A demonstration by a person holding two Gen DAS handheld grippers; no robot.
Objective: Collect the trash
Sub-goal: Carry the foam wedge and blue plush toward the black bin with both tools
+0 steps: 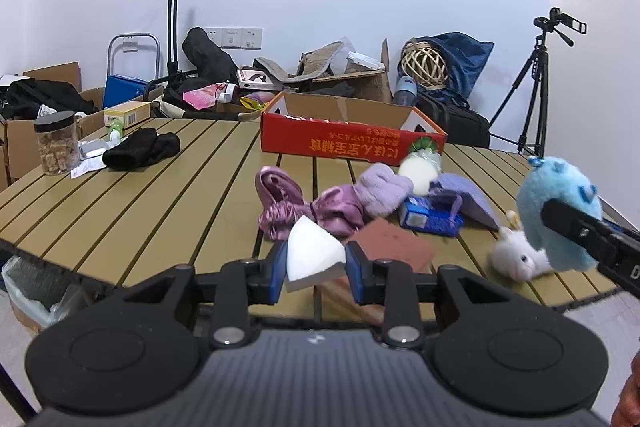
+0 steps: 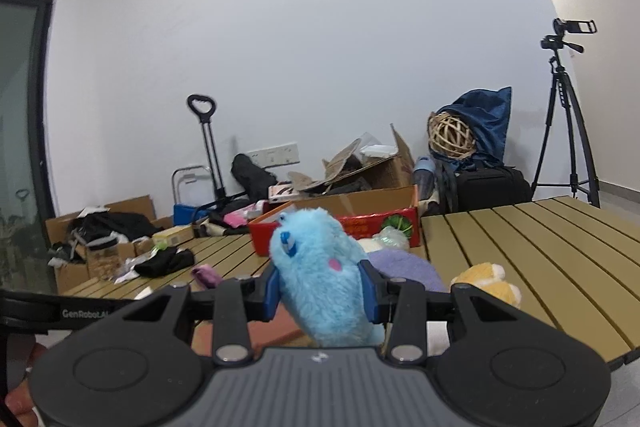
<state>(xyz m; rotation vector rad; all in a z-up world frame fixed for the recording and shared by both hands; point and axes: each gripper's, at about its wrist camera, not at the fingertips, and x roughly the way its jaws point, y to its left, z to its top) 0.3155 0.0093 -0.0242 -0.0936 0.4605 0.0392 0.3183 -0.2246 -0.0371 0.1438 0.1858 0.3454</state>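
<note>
At lower centre of the left wrist view, the left gripper (image 1: 316, 263) is pinching a white wedge-shaped foam sponge (image 1: 314, 254) between its blue pads, jaws nearly closed, above the slatted tan table (image 1: 160, 187). At centre of the right wrist view, the right gripper (image 2: 322, 291) is clamping a fluffy light-blue plush toy (image 2: 320, 279), jaws partly apart. Behind, a red cardboard box (image 1: 344, 141) is sitting open beside purple satin cloth (image 1: 288, 203).

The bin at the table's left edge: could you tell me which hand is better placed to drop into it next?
Left, probably: the left gripper holds the white foam and the bin sits on its side. The right gripper holds a blue plush.
</note>
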